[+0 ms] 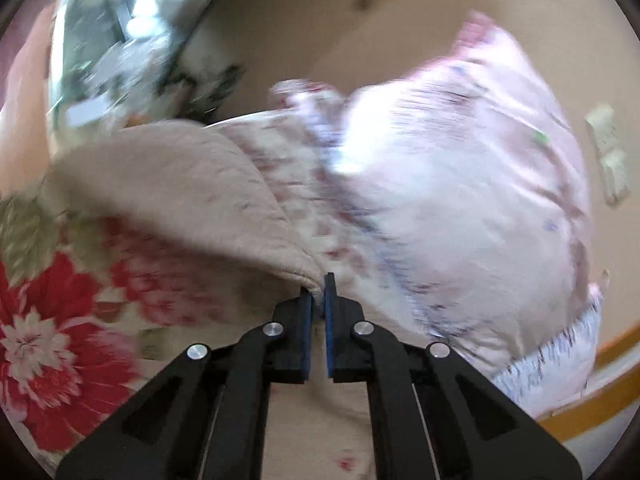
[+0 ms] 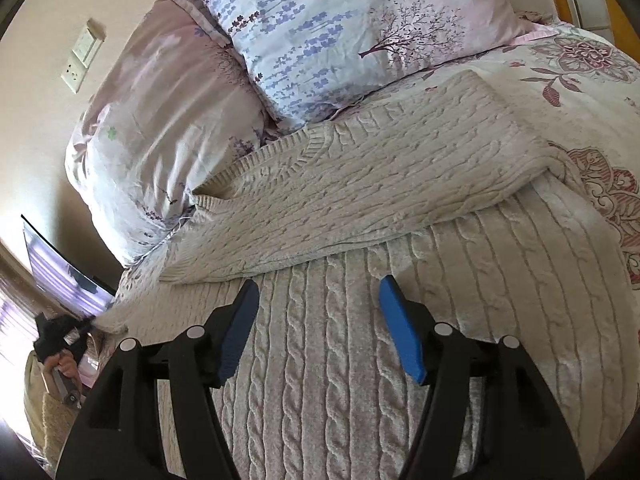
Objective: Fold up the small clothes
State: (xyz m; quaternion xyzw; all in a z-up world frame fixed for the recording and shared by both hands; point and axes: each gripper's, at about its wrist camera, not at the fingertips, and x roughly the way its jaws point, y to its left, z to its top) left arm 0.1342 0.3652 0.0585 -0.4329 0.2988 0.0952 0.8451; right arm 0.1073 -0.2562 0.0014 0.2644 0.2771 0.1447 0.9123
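**Sweater edge pinched, fold under way**

The cream cable-knit sweater (image 2: 360, 208) lies spread on the bed, one part already turned over across its far half, just near the pillows (image 2: 320, 32). The left tongs (image 1: 319, 292) are clenched on an edge of the knit (image 1: 224, 200), lifted clear of the floral bedspread (image 1: 52, 312); that view is blurred. The right tongs (image 2: 316, 300) stand released over the near body of the sweater, gripping nothing. To fold well, carry the pinched edge low and level across, lay it square to the opposite side, and let the right tongs steady the body.
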